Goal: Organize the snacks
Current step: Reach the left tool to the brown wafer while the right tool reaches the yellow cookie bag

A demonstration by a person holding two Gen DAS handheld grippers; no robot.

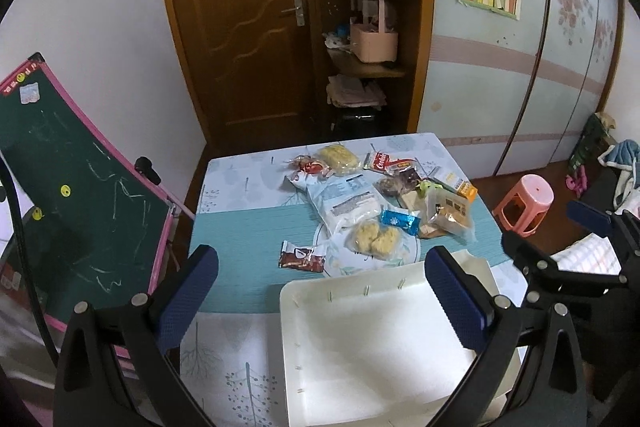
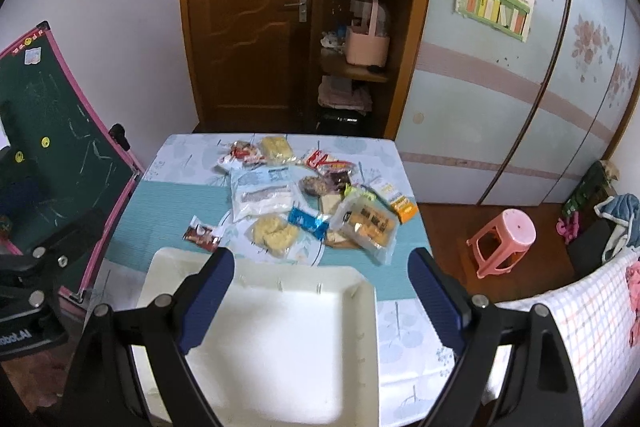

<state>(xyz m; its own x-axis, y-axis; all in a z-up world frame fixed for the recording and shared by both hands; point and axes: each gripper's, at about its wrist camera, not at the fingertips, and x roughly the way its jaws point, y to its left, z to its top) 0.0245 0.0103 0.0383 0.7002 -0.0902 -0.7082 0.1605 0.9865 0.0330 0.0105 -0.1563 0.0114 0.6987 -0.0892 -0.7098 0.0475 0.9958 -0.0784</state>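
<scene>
Both grippers, left (image 1: pixel 320 291) and right (image 2: pixel 320 291), gape wide, holding nothing, above white tray (image 2: pixel 360 307) at frame bottom; snack packets (image 2: pixel 264 199) scattered mid-frame on table (image 2: pixel 160 203).

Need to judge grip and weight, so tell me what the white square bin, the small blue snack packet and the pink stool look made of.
White square bin: probably matte moulded plastic; smooth walls, rounded corners.
Small blue snack packet: likely glossy plastic film or foil; it glints and has crimped ends.
Pink stool: apparently smooth moulded plastic; uniform colour, one-piece legs and rungs.
</scene>
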